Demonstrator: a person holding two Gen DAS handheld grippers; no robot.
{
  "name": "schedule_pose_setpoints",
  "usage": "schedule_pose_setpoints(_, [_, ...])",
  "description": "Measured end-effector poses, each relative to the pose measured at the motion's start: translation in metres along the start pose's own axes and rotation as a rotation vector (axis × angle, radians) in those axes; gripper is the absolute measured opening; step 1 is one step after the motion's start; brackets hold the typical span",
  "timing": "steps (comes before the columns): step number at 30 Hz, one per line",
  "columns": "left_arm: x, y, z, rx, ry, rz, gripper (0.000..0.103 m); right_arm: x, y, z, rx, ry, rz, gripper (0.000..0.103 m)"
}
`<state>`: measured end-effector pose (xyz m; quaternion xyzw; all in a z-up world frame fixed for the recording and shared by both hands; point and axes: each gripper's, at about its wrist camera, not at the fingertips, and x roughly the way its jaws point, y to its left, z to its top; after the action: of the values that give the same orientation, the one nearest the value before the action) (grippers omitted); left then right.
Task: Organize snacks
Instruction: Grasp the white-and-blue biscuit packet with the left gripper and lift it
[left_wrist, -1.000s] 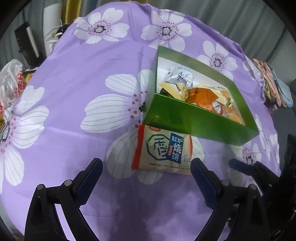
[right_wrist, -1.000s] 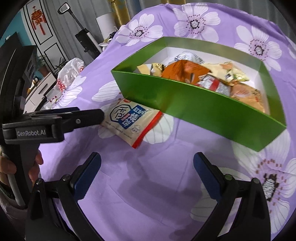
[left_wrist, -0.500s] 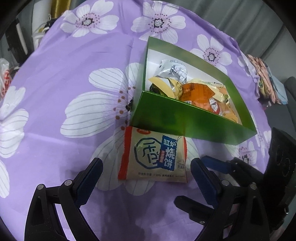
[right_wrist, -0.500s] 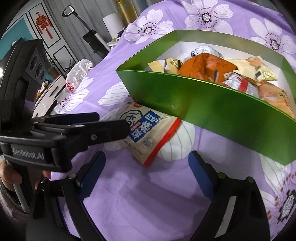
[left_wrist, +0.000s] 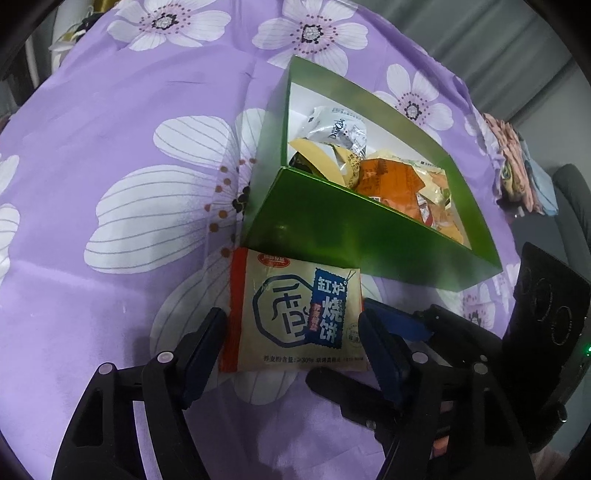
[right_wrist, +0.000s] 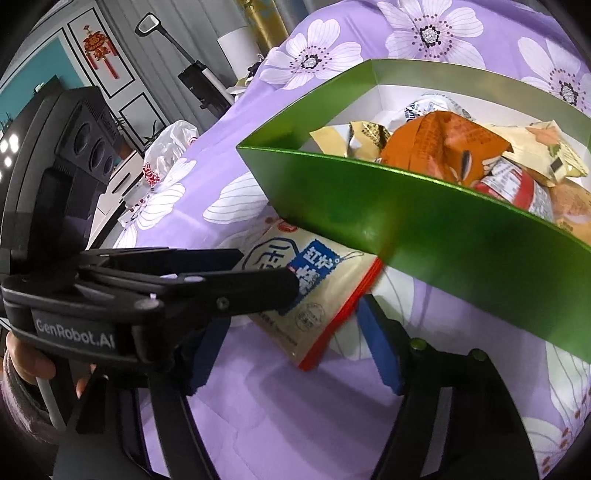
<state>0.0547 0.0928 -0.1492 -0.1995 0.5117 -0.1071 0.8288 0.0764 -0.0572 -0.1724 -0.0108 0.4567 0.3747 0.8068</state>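
Observation:
A cream snack packet (left_wrist: 295, 314) with blue Chinese lettering and a red edge lies flat on the purple flowered cloth, against the near wall of a green box (left_wrist: 354, 236). The box holds several wrapped snacks (left_wrist: 391, 177). My left gripper (left_wrist: 291, 343) is open with its fingers either side of the packet's near half. My right gripper (right_wrist: 291, 339) is open too, close around the packet (right_wrist: 317, 295) from the right side. The left gripper's fingers (right_wrist: 221, 291) cross the right wrist view, and the box (right_wrist: 424, 229) stands just beyond.
The purple cloth (left_wrist: 110, 129) covers a rounded table that drops off at the edges. A white plastic bag (right_wrist: 166, 151) and furniture stand beyond the left edge. Folded cloths (left_wrist: 517, 162) lie off the far right.
Both grippers have moved forward and down to the packet. Both sets of fingers have narrowed around it, and the two grippers have come close together.

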Motion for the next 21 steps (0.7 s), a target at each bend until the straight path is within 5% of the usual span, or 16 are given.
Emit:
schedule_pose_setpoints(6, [0.002,0.003,-0.001,-0.019,0.025,-0.067,0.060,-0.003,-0.002,0.001,-0.033,0.016,-0.039,0.047])
schedule_pose_setpoints(14, [-0.004,-0.001,-0.004,-0.019,0.002,-0.014,0.044,-0.007,0.004,-0.003,-0.071,0.014,-0.017,0.024])
schedule_pose_setpoints(21, [-0.017,-0.011,-0.014,-0.005,-0.009,-0.018,0.040,-0.021,0.008,-0.010,-0.075,0.004,-0.017,0.021])
